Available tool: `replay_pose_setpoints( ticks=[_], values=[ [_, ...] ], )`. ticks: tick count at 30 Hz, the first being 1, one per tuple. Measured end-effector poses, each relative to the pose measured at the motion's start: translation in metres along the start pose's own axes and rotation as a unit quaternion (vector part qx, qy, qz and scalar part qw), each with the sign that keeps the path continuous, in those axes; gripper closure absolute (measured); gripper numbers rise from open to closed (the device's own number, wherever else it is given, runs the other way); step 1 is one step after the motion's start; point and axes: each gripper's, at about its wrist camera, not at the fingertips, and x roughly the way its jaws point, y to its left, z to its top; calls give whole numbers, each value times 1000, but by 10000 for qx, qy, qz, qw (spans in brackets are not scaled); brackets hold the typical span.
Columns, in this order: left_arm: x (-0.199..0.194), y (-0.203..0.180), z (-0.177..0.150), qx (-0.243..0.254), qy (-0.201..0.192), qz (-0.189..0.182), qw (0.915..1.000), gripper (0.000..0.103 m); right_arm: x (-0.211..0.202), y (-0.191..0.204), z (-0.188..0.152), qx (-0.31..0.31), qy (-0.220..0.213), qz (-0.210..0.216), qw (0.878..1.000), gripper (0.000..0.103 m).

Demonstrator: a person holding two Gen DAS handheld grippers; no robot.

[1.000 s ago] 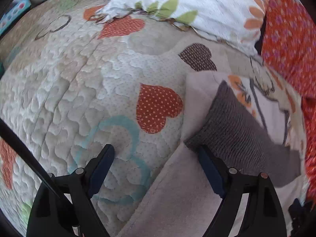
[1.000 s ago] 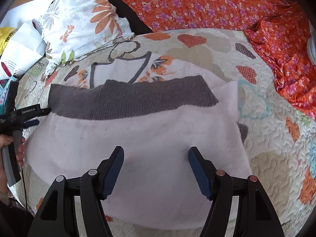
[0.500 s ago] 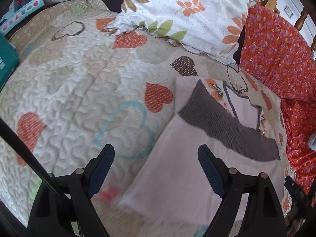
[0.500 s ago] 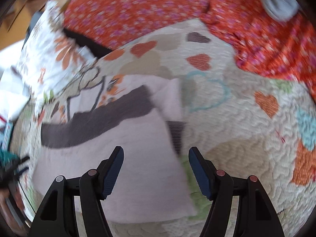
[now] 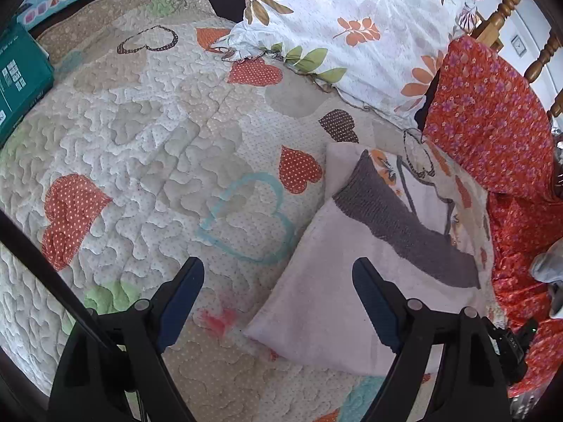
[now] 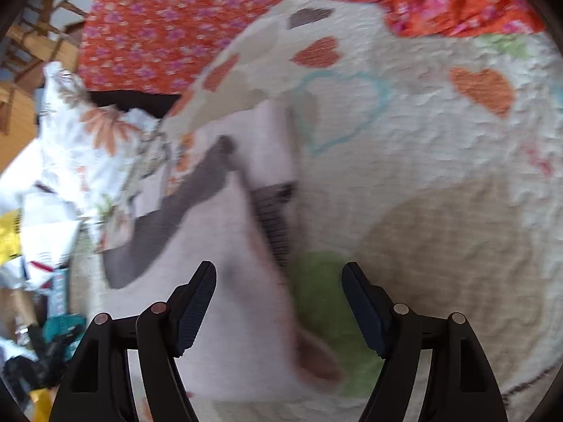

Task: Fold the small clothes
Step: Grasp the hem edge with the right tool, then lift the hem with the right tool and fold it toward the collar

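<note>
Folded pale garment (image 5: pixel 337 302) on quilt (image 5: pixel 158 161), both tools (image 5: pixel 278 288) (image 6: pixel 278 299) spread, empty

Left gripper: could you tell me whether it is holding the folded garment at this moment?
No, in the left wrist view the left gripper is open and empty, and the folded garment lies flat on the quilt.

support: heart-patterned quilt (image 5: pixel 169 147) | on it: folded pale garment (image 5: pixel 337 292) (grey band), floral pillow (image 5: pixel 352 24), orange floral cloth (image 5: pixel 492 112)
</note>
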Motion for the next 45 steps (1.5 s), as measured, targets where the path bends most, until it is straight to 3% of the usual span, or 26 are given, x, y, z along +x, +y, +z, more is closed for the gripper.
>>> replay_pose_setpoints(
  ticks=[2, 4, 6, 7, 8, 9, 11, 16, 22, 26, 31, 39, 42, 45],
  values=[
    [-1, 1, 1, -49, 11, -72, 10000, 18, 13, 10, 1, -38, 140, 161, 9998, 25],
    [-3, 2, 3, -108, 22, -180, 9998, 18, 20, 22, 2, -181, 61, 0, 9998, 25],
    [-4, 2, 5, -153, 20, -235, 9996, 18, 23, 26, 1, -212, -71, -255, 9994, 34],
    [-5, 2, 5, -175, 14, -244, 9995, 18, 22, 29, 1, -230, -153, -521, 9983, 49],
    [-6, 3, 6, -192, 4, -245, 9995, 18, 21, 30, 2, -227, -154, -512, 9983, 69],
    [-8, 3, 6, -199, -23, -227, 9995, 18, 20, 32, 3, -166, -64, -355, 9992, 79],
    [-12, 3, 9, -150, -89, -148, 9997, 18, 12, 46, 4, -194, -60, -396, 9990, 80],
    [-21, 12, 16, -213, -189, -89, 9996, 18, 1, 136, 1, -1172, -62, -424, 9922, 82],
    [-38, 34, 25, -599, -298, -279, 9974, 18, 48, 240, -23, -2021, 219, -493, 9779, 82],
    [-47, 50, 30, -800, -382, -291, 9956, 18, 89, 272, -45, -2191, 531, -556, 9727, 82],
    [-54, 71, 34, -1120, -409, -416, 9920, 18, 137, 306, -72, -2713, 848, -933, 9542, 82],
    [-61, 84, 37, -1382, -482, -564, 9876, 18, 148, 331, -86, -2933, 852, -1201, 9446, 82],
    [-61, 85, 37, -1413, -476, -575, 9871, 18, 157, 344, -93, -3099, 1062, -1168, 9376, 81],
    [-60, 87, 37, -1426, -453, -578, 9871, 18, 168, 352, -104, -3208, 1462, -734, 9329, 58]
  ],
)
